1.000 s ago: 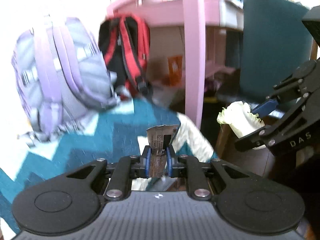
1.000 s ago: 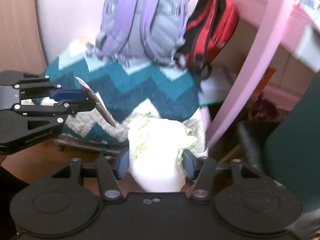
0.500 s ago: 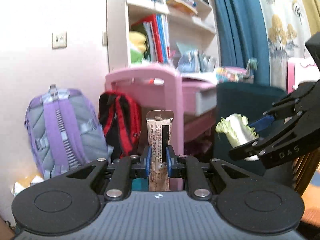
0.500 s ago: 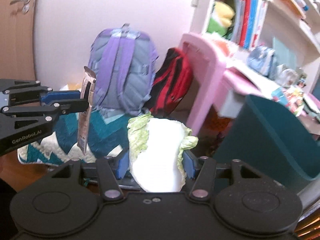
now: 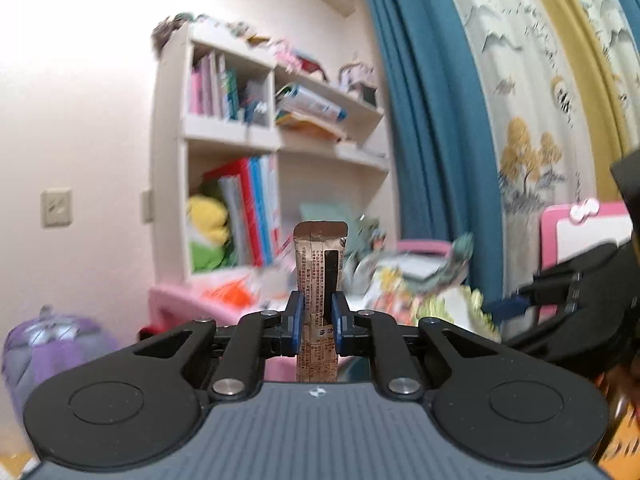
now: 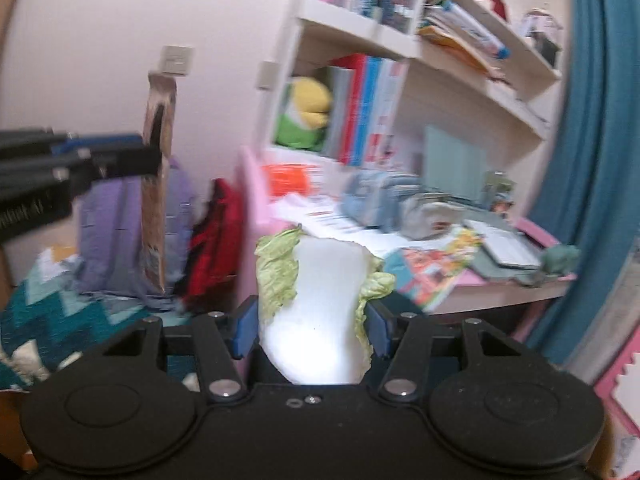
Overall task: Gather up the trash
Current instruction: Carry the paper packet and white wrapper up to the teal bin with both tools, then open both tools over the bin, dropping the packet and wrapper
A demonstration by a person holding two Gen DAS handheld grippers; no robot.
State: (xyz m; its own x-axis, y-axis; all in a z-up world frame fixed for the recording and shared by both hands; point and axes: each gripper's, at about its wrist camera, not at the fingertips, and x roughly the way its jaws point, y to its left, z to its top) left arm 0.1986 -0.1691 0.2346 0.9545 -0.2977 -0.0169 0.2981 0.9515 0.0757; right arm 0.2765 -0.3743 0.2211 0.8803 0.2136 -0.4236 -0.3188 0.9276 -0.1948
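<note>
Bookshelf (image 5: 256,152) standing far | left gripper (image 5: 317,320) pinching upright wrapper (image 5: 319,280) | right gripper (image 6: 310,328) clamping cabbage piece (image 6: 320,312)

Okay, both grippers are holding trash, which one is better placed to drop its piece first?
Neither clearly: no bin shows in either view. The left gripper pinches the wrapper; the right gripper clamps the cabbage leaf. Both are loaded, above the pink desk.
</note>
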